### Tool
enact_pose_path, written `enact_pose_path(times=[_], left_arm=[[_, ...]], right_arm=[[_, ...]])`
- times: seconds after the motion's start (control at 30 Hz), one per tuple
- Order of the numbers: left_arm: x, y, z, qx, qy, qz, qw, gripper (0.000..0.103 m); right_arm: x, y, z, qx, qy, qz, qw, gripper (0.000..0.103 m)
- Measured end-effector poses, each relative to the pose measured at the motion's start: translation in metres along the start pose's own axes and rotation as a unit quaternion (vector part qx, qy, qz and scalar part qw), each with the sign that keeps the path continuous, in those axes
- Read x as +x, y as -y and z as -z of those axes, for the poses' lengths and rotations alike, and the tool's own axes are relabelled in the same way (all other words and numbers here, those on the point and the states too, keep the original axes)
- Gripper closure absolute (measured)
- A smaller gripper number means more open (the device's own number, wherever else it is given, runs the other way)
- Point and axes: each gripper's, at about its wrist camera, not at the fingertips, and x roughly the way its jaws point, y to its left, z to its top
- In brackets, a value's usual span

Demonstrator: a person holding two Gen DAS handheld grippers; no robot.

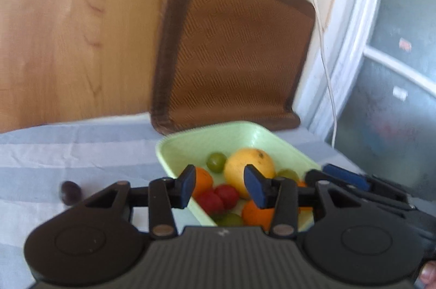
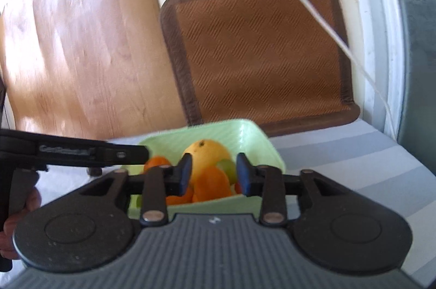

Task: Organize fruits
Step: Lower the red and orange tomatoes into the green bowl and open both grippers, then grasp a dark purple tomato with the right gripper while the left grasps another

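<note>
A striped cloth (image 1: pixel 81 150) is spread over the work surface, and a brown woven mat (image 1: pixel 234 49) is propped upright behind the pale green tray (image 1: pixel 190 137), which serves as the landmark here. Inside the tray a large yellow citrus (image 1: pixel 249 169) is seen at the middle, with oranges (image 1: pixel 256 212) on its near side, red fruits (image 1: pixel 218 197) on the near left, and a green grape (image 1: pixel 216 161) toward the far left.

One dark plum (image 1: pixel 70 193) lies alone on the cloth, well to the left of the tray and outside it. It is judged to be the fruit left to gather. Its long axis cannot be told, since it looks nearly round and is blurred.

The left gripper (image 1: pixel 220 188) is held above the tray's near edge, jaws a narrow way apart with nothing between the pads. The right gripper (image 2: pixel 214 173) is poised at the tray's near right, likewise narrowly parted and empty. The plum is judged nearer the left gripper, which would need to swing leftward.

An embossed word is visible on the left gripper's side in the right view, but it is too blurred to be read.
</note>
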Motion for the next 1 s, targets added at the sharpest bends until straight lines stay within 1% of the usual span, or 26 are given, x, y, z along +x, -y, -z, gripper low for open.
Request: enact_pose_path(times=[0.07,0.1,0.17,0.23,0.3,0.37,0.4,0.47,0.5,0.53,0.57,0.6,0.7,0.8,0.87,0.9,0.93,1.0], left_arm=[[-0.022,-0.021,-0.001,-0.026,0.024,-0.011,0.9993,0.063],[-0.033,-0.033,-0.001,-0.037,0.034,-0.023,0.9985,0.063],[-0.053,-0.057,0.006,-0.047,0.049,-0.059,0.996,0.063],[-0.067,-0.083,0.018,-0.055,0.052,-0.108,0.9912,0.063],[-0.074,-0.107,0.032,-0.064,0.044,-0.154,0.9851,0.063],[-0.076,-0.127,0.046,-0.073,0.033,-0.2,0.9765,0.063],[-0.077,-0.136,0.051,-0.081,0.031,-0.21,0.9738,0.063],[-0.08,-0.149,0.061,-0.101,0.031,-0.211,0.9718,0.063],[-0.081,-0.154,0.063,-0.115,0.031,-0.204,0.9716,0.063],[-0.084,-0.157,0.063,-0.126,0.038,-0.191,0.9727,0.063],[-0.085,-0.158,0.062,-0.126,0.047,-0.187,0.9732,0.063],[-0.086,-0.158,0.063,-0.126,0.05,-0.182,0.974,0.063],[-0.087,-0.164,0.063,-0.136,0.051,-0.156,0.977,0.063],[-0.091,-0.17,0.067,-0.148,0.054,-0.141,0.9773,0.063],[-0.092,-0.171,0.068,-0.155,0.052,-0.136,0.9772,0.063],[-0.091,-0.171,0.068,-0.157,0.052,-0.134,0.9772,0.063],[-0.091,-0.171,0.068,-0.158,0.051,-0.132,0.9772,0.063],[-0.092,-0.172,0.068,-0.161,0.054,-0.127,0.9773,0.063]], right_arm=[[-0.008,0.007,-0.005,0.025,0.024,0.007,0.999,0.061],[-0.012,0.01,-0.008,0.04,0.033,0.011,0.999,0.06],[-0.021,0.014,-0.015,0.074,0.05,0.01,0.996,0.059],[-0.024,0.01,-0.021,0.092,0.055,-0.001,0.994,0.059],[-0.021,-0.01,-0.025,0.08,0.043,-0.025,0.996,0.059],[-0.012,-0.044,-0.023,0.037,0.02,-0.058,0.997,0.059],[-0.006,-0.062,-0.021,0.012,0.005,-0.075,0.997,0.059],[0.011,-0.101,-0.012,-0.038,-0.036,-0.105,0.993,0.059],[0.02,-0.118,-0.007,-0.059,-0.054,-0.113,0.99,0.059],[0.031,-0.134,-0.001,-0.08,-0.069,-0.119,0.987,0.059],[0.042,-0.147,0.005,-0.098,-0.083,-0.121,0.984,0.06],[0.052,-0.157,0.01,-0.113,-0.095,-0.117,0.982,0.06],[0.084,-0.18,0.025,-0.156,-0.129,-0.086,0.976,0.06],[0.108,-0.19,0.038,-0.198,-0.158,-0.05,0.966,0.06],[0.119,-0.188,0.041,-0.203,-0.173,-0.038,0.963,0.061],[0.121,-0.186,0.04,-0.195,-0.174,-0.039,0.965,0.064],[0.118,-0.182,0.039,-0.183,-0.181,-0.046,0.965,0.076],[0.108,-0.174,0.032,-0.161,-0.18,-0.042,0.969,0.078]])
